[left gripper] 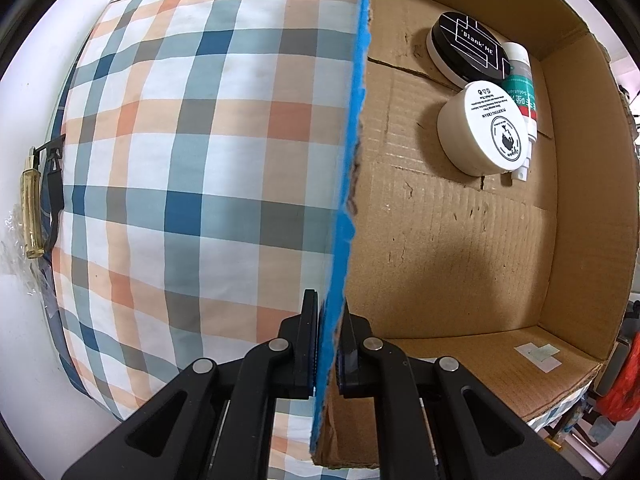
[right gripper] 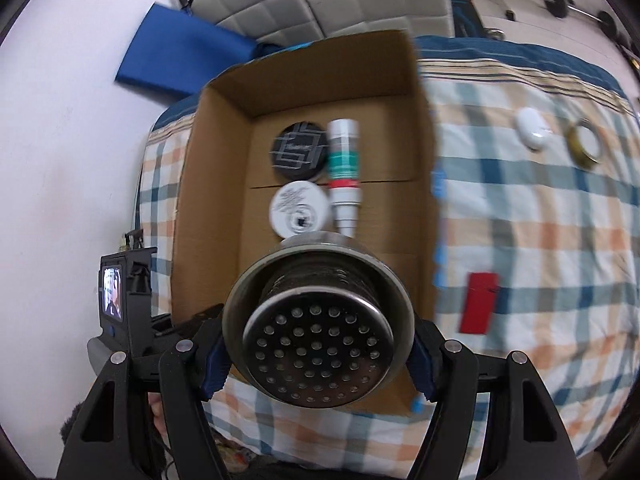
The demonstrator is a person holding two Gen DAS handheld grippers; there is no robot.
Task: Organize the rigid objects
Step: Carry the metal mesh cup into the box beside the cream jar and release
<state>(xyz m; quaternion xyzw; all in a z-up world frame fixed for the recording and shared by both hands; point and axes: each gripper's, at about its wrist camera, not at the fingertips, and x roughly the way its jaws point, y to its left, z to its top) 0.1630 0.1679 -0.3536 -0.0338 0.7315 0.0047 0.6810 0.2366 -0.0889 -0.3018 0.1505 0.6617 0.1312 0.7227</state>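
Note:
A cardboard box (right gripper: 416, 152) lies open on a checked bed. In it are a black round tin (left gripper: 472, 46), a white jar (left gripper: 480, 128) and a white-and-green tube (left gripper: 520, 92); all three also show in the right wrist view: tin (right gripper: 298, 150), jar (right gripper: 300, 208), tube (right gripper: 344, 160). My left gripper (left gripper: 328, 344) is shut on the box's blue-taped side wall (left gripper: 352, 160). My right gripper (right gripper: 318, 344) is shut on a metal strainer (right gripper: 316, 332) with a perforated bottom, held above the box's near end.
On the checked bedspread (right gripper: 540, 240) right of the box lie a red flat object (right gripper: 480, 304), a white oval case (right gripper: 532, 132) and a gold ring-shaped lid (right gripper: 586, 144). A gold-and-black spray bottle (left gripper: 34, 208) lies at the bed's left edge. A blue mat (right gripper: 180, 56) leans behind.

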